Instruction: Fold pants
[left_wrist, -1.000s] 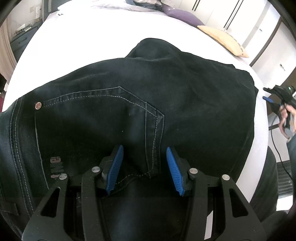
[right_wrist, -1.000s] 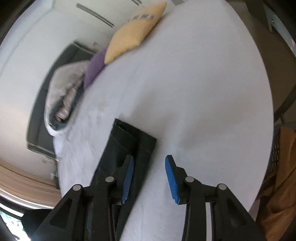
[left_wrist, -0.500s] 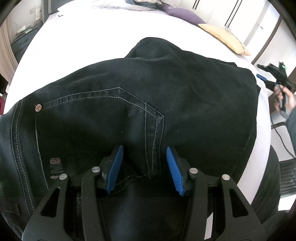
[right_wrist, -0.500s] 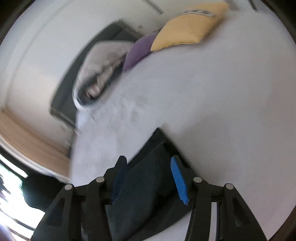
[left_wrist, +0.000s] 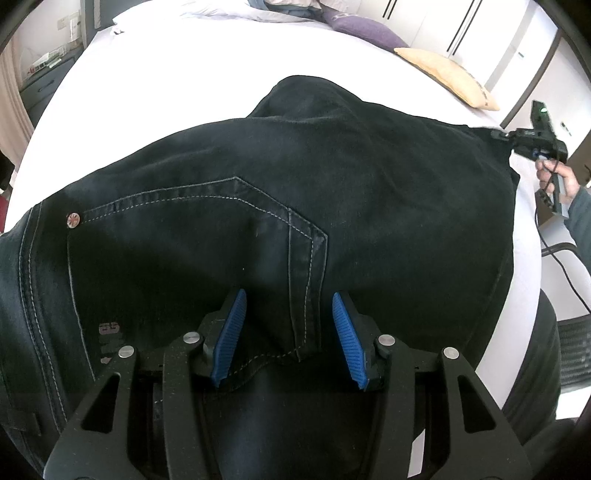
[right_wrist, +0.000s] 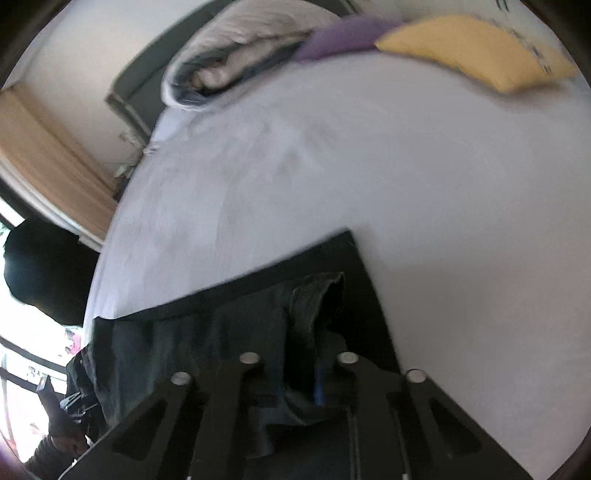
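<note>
Black denim pants (left_wrist: 295, 192) lie spread on the white bed sheet (left_wrist: 166, 74), filling the centre of the left view. Left gripper (left_wrist: 286, 341), lower centre, hovers with jaws apart over the stitched back pocket (left_wrist: 192, 236), grasping nothing. Right gripper (right_wrist: 295, 387), lower centre, is clenched on a bunched leg hem. Judged step: starting the lengthwise fold; next, carry the hem toward the waistband.
</note>
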